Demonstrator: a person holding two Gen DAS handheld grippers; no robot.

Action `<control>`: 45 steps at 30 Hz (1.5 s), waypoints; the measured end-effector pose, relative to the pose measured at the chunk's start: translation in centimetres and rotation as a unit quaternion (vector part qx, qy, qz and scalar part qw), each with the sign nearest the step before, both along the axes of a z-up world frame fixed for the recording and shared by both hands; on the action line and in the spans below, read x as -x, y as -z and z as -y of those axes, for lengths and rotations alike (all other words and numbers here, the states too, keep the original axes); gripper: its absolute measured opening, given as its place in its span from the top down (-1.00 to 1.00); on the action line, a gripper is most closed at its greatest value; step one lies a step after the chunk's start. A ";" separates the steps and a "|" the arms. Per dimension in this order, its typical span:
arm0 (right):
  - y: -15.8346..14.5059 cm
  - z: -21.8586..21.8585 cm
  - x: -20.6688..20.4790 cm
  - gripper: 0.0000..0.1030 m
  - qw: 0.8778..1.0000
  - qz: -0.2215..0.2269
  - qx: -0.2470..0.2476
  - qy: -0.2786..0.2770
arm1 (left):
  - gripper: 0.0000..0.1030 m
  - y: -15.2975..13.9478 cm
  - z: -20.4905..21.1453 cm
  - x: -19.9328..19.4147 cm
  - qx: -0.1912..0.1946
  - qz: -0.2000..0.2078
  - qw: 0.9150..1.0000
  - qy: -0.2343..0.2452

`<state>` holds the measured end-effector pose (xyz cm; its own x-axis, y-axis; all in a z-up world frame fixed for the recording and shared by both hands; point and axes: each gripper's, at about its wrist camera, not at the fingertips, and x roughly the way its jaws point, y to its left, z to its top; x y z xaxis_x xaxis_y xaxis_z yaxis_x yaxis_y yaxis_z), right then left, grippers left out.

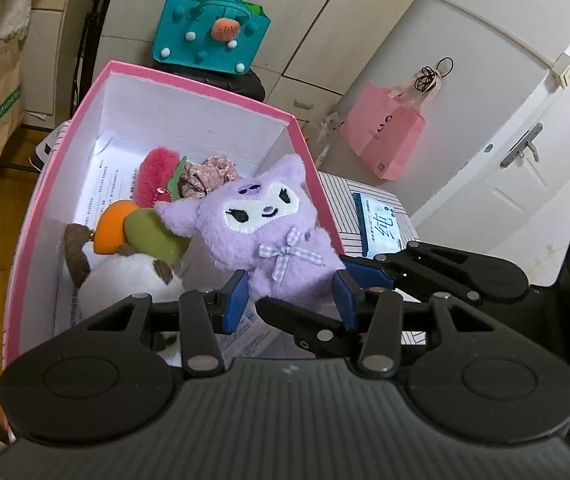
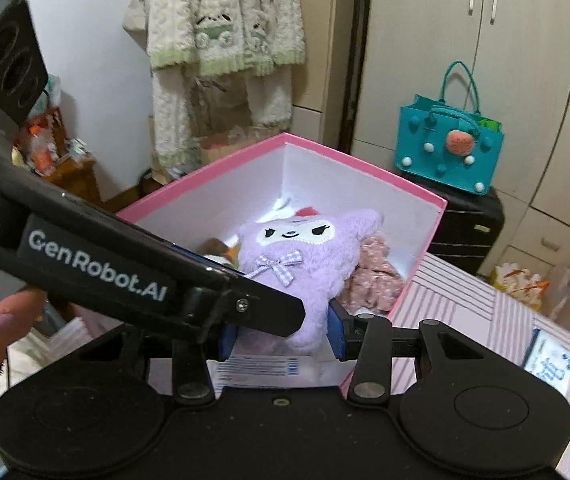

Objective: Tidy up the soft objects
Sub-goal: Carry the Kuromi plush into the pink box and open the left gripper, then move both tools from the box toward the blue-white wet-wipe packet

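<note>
Over the pink box (image 1: 301,132), where several soft toys are already stowed, a purple plush (image 1: 269,224) is gripped by both grippers' fingers (image 1: 235,300), not yet released.

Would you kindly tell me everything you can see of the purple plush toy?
The purple plush toy is fluffy, with pointed ears, a white stitched face and a checked lilac bow. It is upright over the open pink box, its lower body pinched by both the left gripper and the right gripper. One ear touches a green plush.
</note>
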<state>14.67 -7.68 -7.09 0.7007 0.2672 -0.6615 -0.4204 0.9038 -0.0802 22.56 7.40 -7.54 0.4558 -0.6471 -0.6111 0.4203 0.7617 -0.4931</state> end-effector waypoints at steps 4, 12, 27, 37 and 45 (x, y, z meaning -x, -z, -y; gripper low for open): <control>0.4 -0.4 -0.7 0.03 1.000 -0.006 0.021 0.015 | 0.12 0.7 0.1 -0.8 0.001 -0.013 1.000 0.005; 0.6 -1.2 0.0 -0.30 0.999 -0.011 0.051 -0.004 | 0.12 1.5 -0.7 0.1 -0.033 -0.016 0.999 0.002; -4.1 2.7 5.1 -0.34 0.999 0.018 0.015 -0.044 | 0.06 -4.8 -1.4 6.2 -0.142 0.061 0.988 0.029; -7.2 5.7 9.0 -0.35 0.998 0.028 -0.014 -0.047 | 0.04 -7.8 0.4 10.7 -0.171 0.093 0.979 0.055; -8.4 9.2 11.4 -0.35 0.998 0.067 -0.015 -0.007 | 0.02 -9.3 4.6 12.3 -0.159 0.119 0.976 0.091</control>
<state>3.29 -16.91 1.33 0.7788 0.2952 -0.5535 -0.4199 0.9008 -0.1104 10.21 2.83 1.76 0.5042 -0.5261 -0.6848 0.6372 0.7619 -0.1162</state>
